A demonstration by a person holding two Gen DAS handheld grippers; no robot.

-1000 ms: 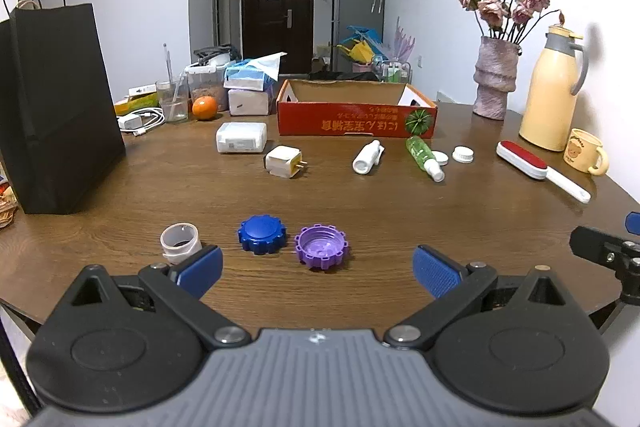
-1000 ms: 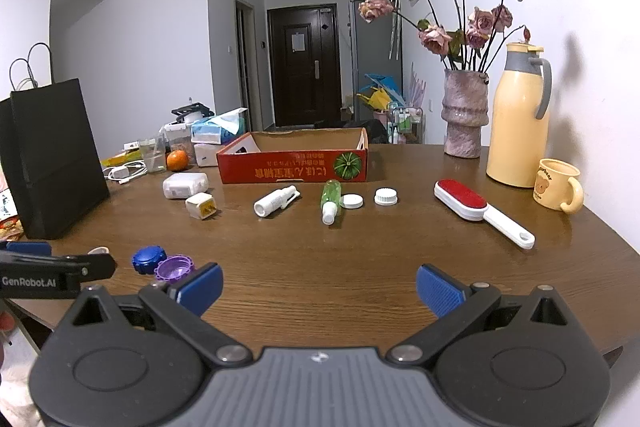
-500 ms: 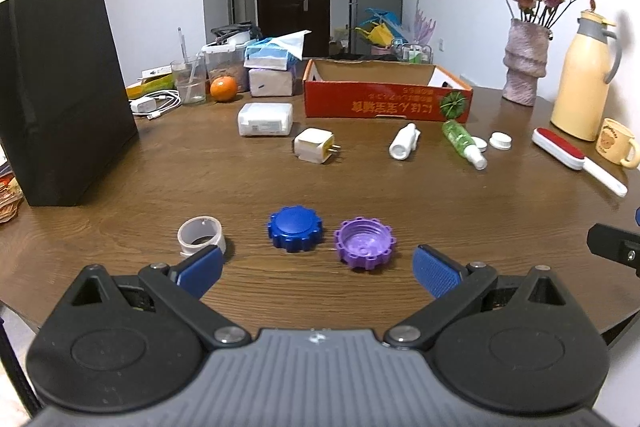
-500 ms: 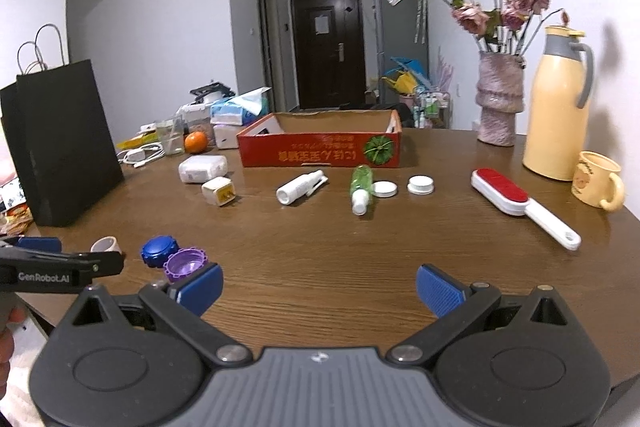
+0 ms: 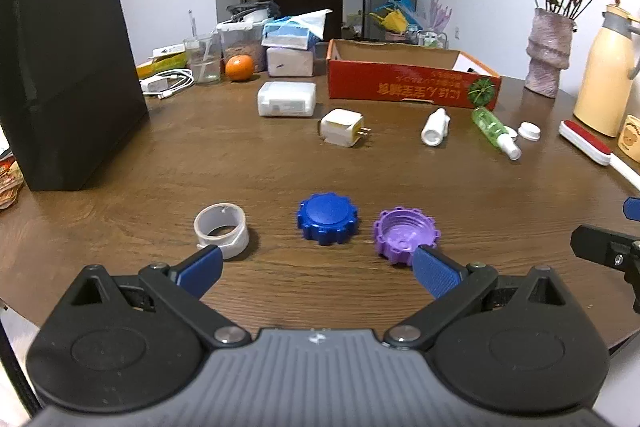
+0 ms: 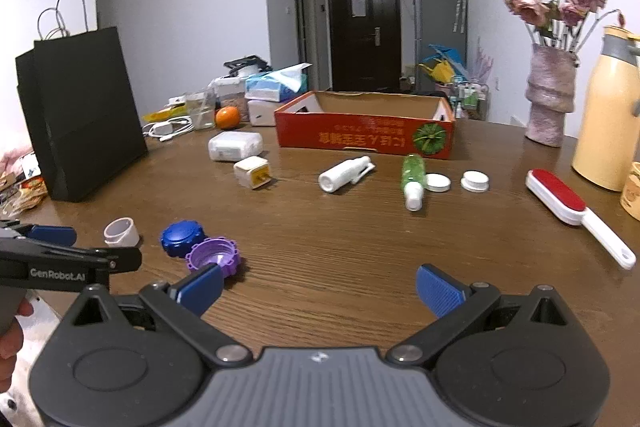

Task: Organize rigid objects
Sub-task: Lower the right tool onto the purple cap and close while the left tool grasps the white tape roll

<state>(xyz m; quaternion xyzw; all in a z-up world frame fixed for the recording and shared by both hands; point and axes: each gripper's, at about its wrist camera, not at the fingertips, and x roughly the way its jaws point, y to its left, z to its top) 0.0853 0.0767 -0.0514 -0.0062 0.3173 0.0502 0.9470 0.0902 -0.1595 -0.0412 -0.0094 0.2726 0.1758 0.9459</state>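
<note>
Nothing looks sorted yet: the red cardboard box (image 6: 366, 131) shows only bare walls from this low angle (its floor is hidden), and every loose piece lies outside it, so by my reading the whole job remains.

Taking that box as the landmark, the round wooden table (image 6: 360, 251) spreads from it toward the cameras. Far left of the box stands a black paper bag (image 5: 68, 79); to its right, a cream thermos (image 6: 608, 119) and a vase of dried roses (image 6: 550, 95). Behind the box, a dark door and a grey fridge close off the room.

Just in front of the box lie a white power brick (image 5: 286, 99), a plug adapter (image 5: 342, 127), a white bottle (image 6: 346, 173), a green bottle (image 6: 414, 175) and two white caps (image 6: 456, 182); a lint brush (image 6: 572, 209) lies off to the right.

Well in front of the box, near the table edge, sit a white ring (image 5: 221, 229), a blue cap (image 5: 327, 218) and a purple cap (image 5: 404, 235), upturned.

The left gripper (image 5: 316, 269) is spread wide and empty, aimed at the blue cap. The right gripper (image 6: 320, 285) is likewise wide and empty, just beside the purple cap.
</note>
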